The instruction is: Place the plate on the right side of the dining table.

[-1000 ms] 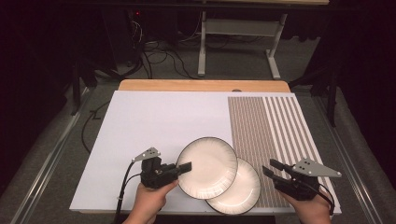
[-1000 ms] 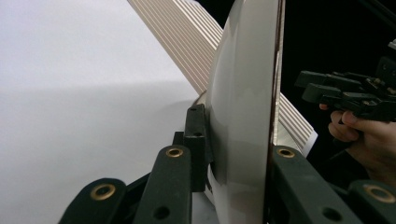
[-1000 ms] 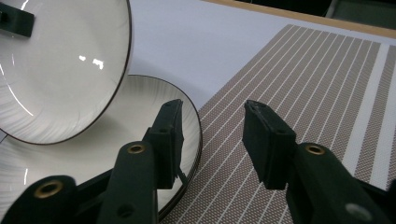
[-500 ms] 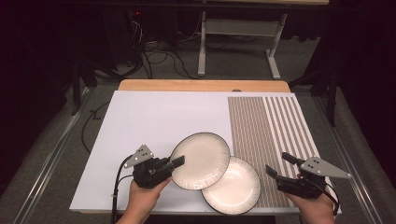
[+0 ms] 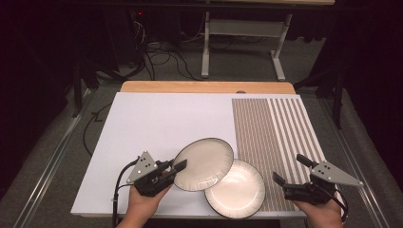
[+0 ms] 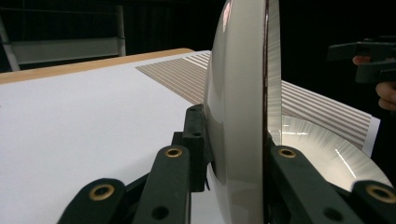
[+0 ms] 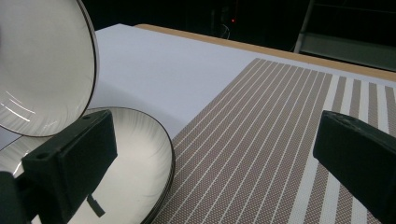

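1. While the white table with its striped mat lies flat and matte, a stack of plates is being split, I judge.
2. Lower plate: round, glossy, dark-rimmed, resting near the front edge.
3. Upper plate: lifted, overlapping it, rim clamped by the left gripper.
4. Right gripper: jaws just spread, nothing between; next it likely takes the resting plate's rim.

I see the worktop brightly lit from overhead, surroundings nearly black; glare streaks the plates, and close jaws blur.
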